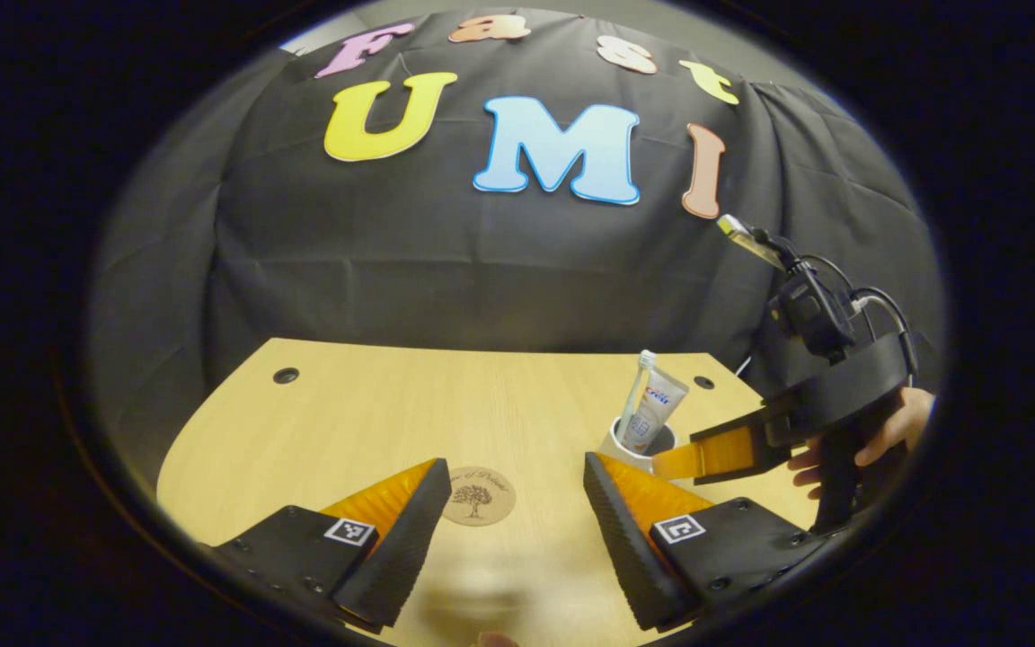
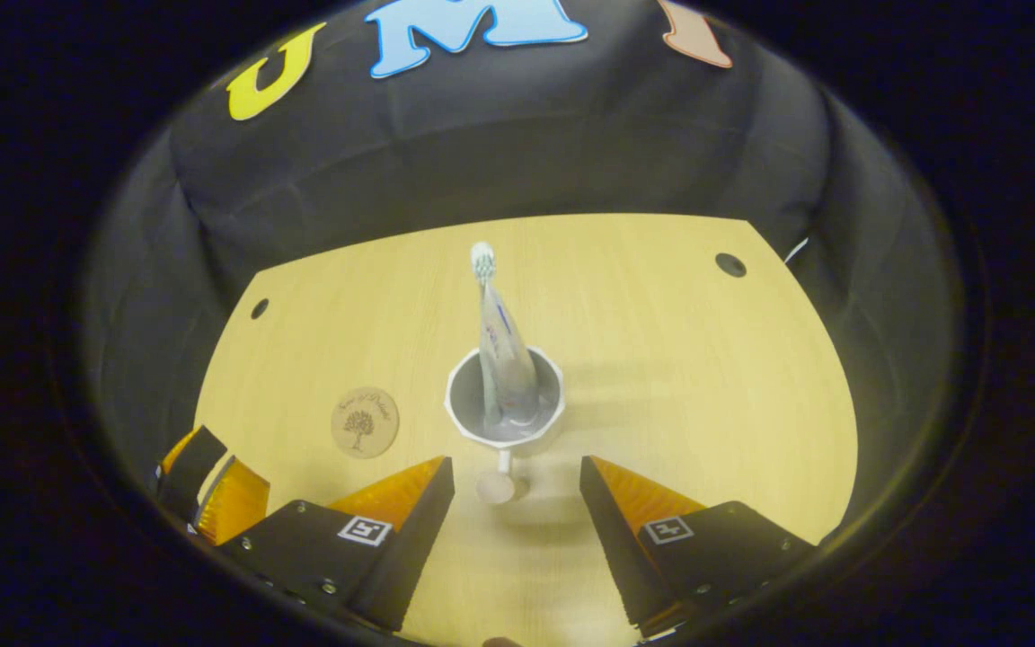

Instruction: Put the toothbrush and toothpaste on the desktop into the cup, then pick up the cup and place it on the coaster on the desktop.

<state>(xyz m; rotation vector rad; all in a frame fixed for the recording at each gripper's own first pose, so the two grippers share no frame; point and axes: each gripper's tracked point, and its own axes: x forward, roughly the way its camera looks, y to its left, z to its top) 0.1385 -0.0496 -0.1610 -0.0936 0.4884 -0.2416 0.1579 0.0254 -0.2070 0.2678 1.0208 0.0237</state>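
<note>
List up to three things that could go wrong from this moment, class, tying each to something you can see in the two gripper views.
1. The toothbrush and toothpaste stand tall and lean in the cup; a tilted lift may tip them out.
2. The right gripper is open with the cup's small handle between its fingers; a shallow grip could slip.
3. The left gripper hangs open above the coaster and might block the placement.

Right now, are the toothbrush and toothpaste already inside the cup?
Yes: the toothbrush and toothpaste stand in the cup.

A light wooden desk (image 2: 661, 359) carries a white cup (image 2: 505, 422) and, just left of it, a round coaster (image 2: 365, 422).
</note>
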